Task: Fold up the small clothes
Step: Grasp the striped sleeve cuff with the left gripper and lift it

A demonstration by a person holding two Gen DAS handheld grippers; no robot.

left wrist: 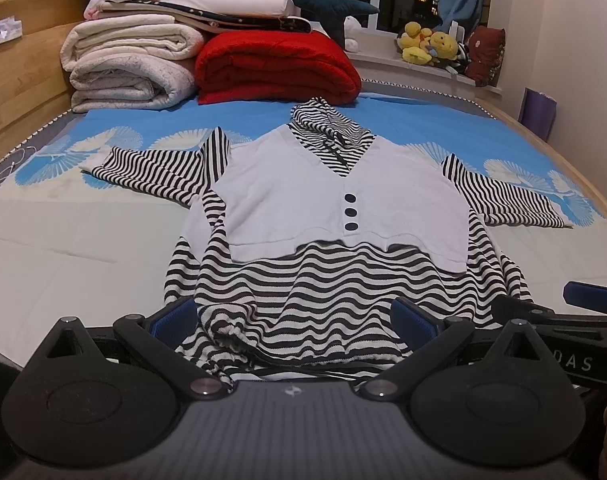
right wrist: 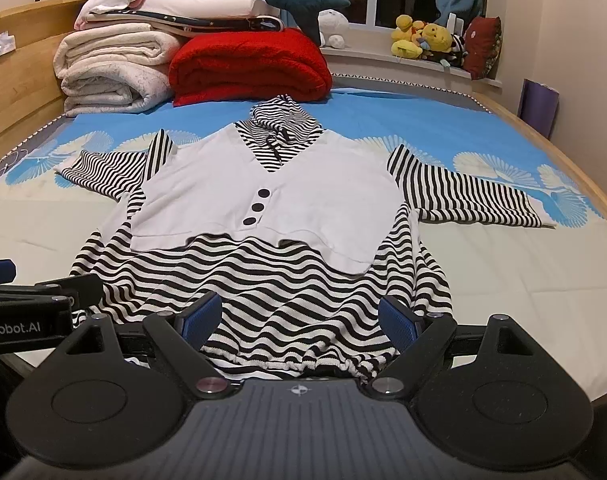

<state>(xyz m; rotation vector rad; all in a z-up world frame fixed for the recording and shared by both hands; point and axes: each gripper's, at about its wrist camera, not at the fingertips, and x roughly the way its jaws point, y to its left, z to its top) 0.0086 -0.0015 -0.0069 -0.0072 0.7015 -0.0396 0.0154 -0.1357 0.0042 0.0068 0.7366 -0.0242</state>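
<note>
A striped hooded top with a white vest panel and three dark buttons lies spread flat on the bed, front up. Its hem with the drawstring reaches the near edge, its hood points toward the far edge, and a sleeve stretches out toward each side edge. The left gripper hangs over the hem with its blue pads spread wide, the striped cloth showing between them. The right gripper is just beside it at the same near edge, its jaws spread equally wide over the hem. Whether either pad tip touches the fabric is hard to judge from these low views; neither claw pinches it. At the far left corner of the bed sit a folded red blanket and a stack of cream blankets. Yellow plush toys line the window sill beyond the bed's far edge.
</note>
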